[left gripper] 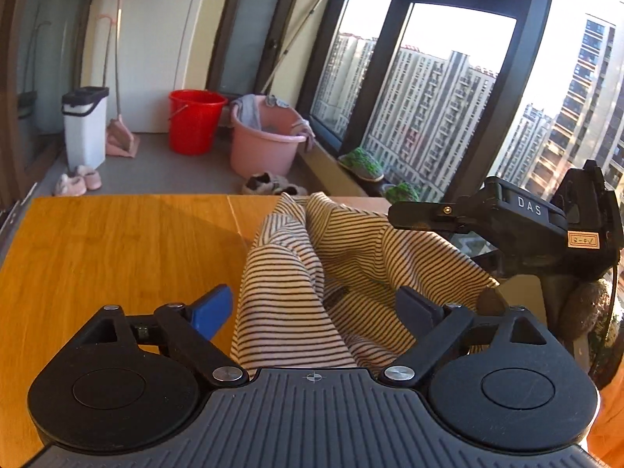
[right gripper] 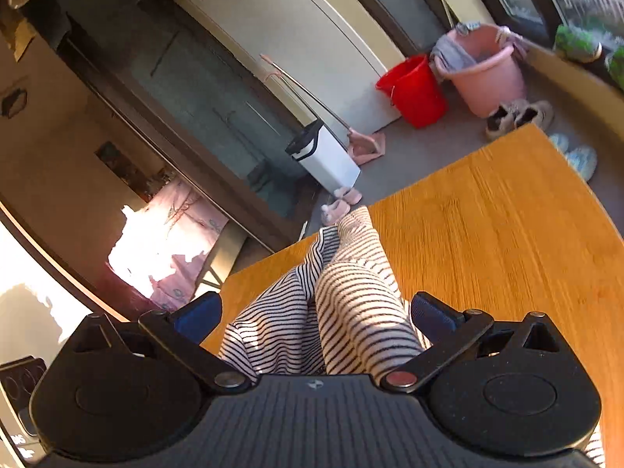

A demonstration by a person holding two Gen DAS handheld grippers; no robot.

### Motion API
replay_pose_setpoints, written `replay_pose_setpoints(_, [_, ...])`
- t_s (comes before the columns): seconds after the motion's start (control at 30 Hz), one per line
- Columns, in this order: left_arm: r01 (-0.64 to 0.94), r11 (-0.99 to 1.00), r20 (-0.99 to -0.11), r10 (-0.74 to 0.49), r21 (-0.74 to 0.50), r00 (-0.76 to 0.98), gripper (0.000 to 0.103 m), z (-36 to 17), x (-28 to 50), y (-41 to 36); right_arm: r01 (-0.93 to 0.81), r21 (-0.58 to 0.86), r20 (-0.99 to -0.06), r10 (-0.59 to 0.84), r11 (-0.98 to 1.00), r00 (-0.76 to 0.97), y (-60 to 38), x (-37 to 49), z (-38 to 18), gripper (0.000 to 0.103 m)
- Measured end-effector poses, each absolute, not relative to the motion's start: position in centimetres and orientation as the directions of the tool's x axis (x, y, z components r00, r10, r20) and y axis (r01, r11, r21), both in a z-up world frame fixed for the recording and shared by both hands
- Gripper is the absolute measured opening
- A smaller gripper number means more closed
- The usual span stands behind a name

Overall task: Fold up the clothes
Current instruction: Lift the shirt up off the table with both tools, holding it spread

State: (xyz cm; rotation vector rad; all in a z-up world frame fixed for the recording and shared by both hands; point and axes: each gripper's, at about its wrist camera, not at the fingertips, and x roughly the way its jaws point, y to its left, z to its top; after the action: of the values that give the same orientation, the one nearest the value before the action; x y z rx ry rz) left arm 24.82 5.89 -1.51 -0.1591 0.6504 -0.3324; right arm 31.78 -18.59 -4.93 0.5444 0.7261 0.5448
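Striped garment [left gripper: 312,273] bunched, long axis running away across table [left gripper: 117,253].

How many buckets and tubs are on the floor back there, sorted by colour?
Red bucket: 1
Pink tub, with cloth draped over its rim: 1
White bin with a black lid: 1
Total: 3

left gripper [left gripper: 318,308]: jaws spread wide, blue pads well apart, pointing forward and level.
right gripper [right gripper: 315,314]: jaws spread wide, tilted steeply.
right gripper, seen from left wrist [left gripper: 503,230]: raised at the right, fingers pointing left.
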Motion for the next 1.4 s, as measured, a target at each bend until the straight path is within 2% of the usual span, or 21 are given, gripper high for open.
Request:
replay_pose_setpoints(0.17, [0.224, 0.946, -0.632, -0.323, -0.234, 0.705, 0.097, -3.8, 27.6, 4.5, -0.207, 0.651, -0.522, 0.629, 0.730, 0.576, -19.0, 32.4, -7.3, 0.103])
replay_pose_setpoints(0.2, [0.213, 0.947, -0.640, -0.321, -0.242, 0.698, 0.093, -4.3, 28.0, 4.7, -0.201, 0.646, -0.539, 0.627, 0.736, 0.563, -18.7, 32.4, -7.6, 0.103])
replay_pose_setpoints(0.3, [0.177, 0.950, -0.659, -0.308, -0.259, 0.686, 0.054, -5.8, 28.7, 5.9, -0.270, 0.538, -0.602, 0.588, 0.799, 0.540, -16.8, 31.8, -7.3, 0.103])
replay_pose_setpoints(0.4, [0.185, 0.945, -0.641, -0.319, -0.269, 0.698, 0.040, -6.1, 28.4, 7.4, -0.351, 0.409, -0.658, 0.539, 0.842, 0.526, -14.5, 30.7, -6.4, 0.103])
replay_pose_setpoints(0.5, [0.159, 0.967, -0.633, -0.249, -0.197, 0.733, 0.035, -5.8, 27.7, 9.0, -0.347, 0.471, -0.606, 0.583, 0.811, 0.541, -14.9, 30.1, -5.1, 0.103])
replay_pose_setpoints(0.6, [0.085, 0.982, -0.637, -0.175, -0.169, 0.751, 0.036, -5.5, 27.6, 11.6, -0.319, 0.614, -0.512, 0.672, 0.722, 0.534, -16.6, 30.3, -3.9, 0.103])
replay_pose_setpoints(0.67, [0.030, 0.984, -0.635, -0.136, -0.176, 0.760, 0.038, -5.1, 27.7, 13.3, -0.336, 0.588, -0.491, 0.655, 0.736, 0.575, -16.8, 29.9, -2.5, 0.102])
replay_pose_setpoints(0.77, [0.030, 0.973, -0.599, -0.166, -0.230, 0.783, 0.042, -3.7, 27.3, 15.1, -0.363, 0.373, -0.470, 0.511, 0.854, 0.720, -15.6, 28.7, 0.4, 0.098])
replay_pose_setpoints(0.8, [0.062, 0.962, -0.582, -0.211, -0.265, 0.785, 0.047, -3.3, 27.1, 15.5, -0.361, 0.276, -0.447, 0.452, 0.891, 0.772, -15.0, 28.4, 1.3, 0.098])
replay_pose_setpoints(0.83, [0.093, 0.951, -0.566, -0.251, -0.294, 0.785, 0.056, -2.9, 26.9, 15.8, -0.352, 0.179, -0.416, 0.395, 0.919, 0.819, -14.4, 28.0, 2.1, 0.097])
replay_pose_setpoints(0.9, [0.116, 0.947, -0.564, -0.274, -0.300, 0.779, 0.069, -2.6, 27.0, 15.7, -0.382, 0.085, -0.399, 0.383, 0.920, 0.833, -13.1, 28.0, 2.9, 0.091])
replay_pose_setpoints(0.97, [0.110, 0.953, -0.580, -0.262, -0.284, 0.771, 0.071, -3.0, 27.6, 15.3, -0.405, 0.070, -0.441, 0.393, 0.912, 0.807, -11.6, 28.6, 2.8, 0.079])
replay_pose_setpoints(1.07, [0.083, 0.954, -0.621, -0.252, -0.288, 0.743, 0.070, -4.5, 28.6, 15.1, -0.435, 0.054, -0.521, 0.397, 0.899, 0.756, -8.4, 30.5, 1.0, 0.075])
replay_pose_setpoints(1.1, [0.080, 0.955, -0.632, -0.250, -0.285, 0.733, 0.065, -5.0, 28.7, 15.1, -0.442, 0.044, -0.555, 0.390, 0.896, 0.735, -7.1, 31.3, 0.2, 0.075])
replay_pose_setpoints(1.13, [0.077, 0.956, -0.644, -0.248, -0.282, 0.724, 0.056, -5.5, 28.8, 15.2, -0.444, 0.022, -0.580, 0.373, 0.896, 0.724, -6.1, 31.8, -0.8, 0.075])
replay_pose_setpoints(1.17, [0.074, 0.957, -0.651, -0.246, -0.279, 0.718, 0.049, -5.8, 28.8, 15.3, -0.446, -0.002, -0.604, 0.355, 0.895, 0.714, -5.1, 32.3, -1.7, 0.067])
replay_pose_setpoints(1.2, [0.073, 0.959, -0.651, -0.242, -0.275, 0.720, 0.040, -5.9, 28.7, 15.5, -0.457, -0.037, -0.620, 0.339, 0.889, 0.708, -4.4, 32.4, -2.4, 0.055])
replay_pose_setpoints(1.23, [0.071, 0.960, -0.648, -0.236, -0.269, 0.725, 0.034, -5.7, 28.4, 15.8, -0.482, -0.098, -0.635, 0.318, 0.871, 0.704, -3.7, 32.3, -3.1, 0.025])
replay_pose_setpoints(1.27, [0.070, 0.963, -0.639, -0.226, -0.259, 0.735, 0.030, -5.3, 28.0, 16.1, -0.486, -0.145, -0.635, 0.296, 0.862, 0.714, -3.4, 31.8, -3.4, 0.017])
replay_pose_setpoints(1.33, [0.063, 0.975, -0.611, -0.185, -0.215, 0.770, 0.020, -3.9, 26.8, 16.6, -0.481, -0.191, -0.607, 0.282, 0.855, 0.743, -4.1, 30.4, -3.0, 0.012])
replay_pose_setpoints(1.4, [0.051, 0.990, -0.555, -0.118, -0.135, 0.823, 0.015, -1.7, 24.9, 16.7, -0.451, -0.215, -0.548, 0.276, 0.866, 0.790, -5.7, 28.7, -0.9, 0.012])
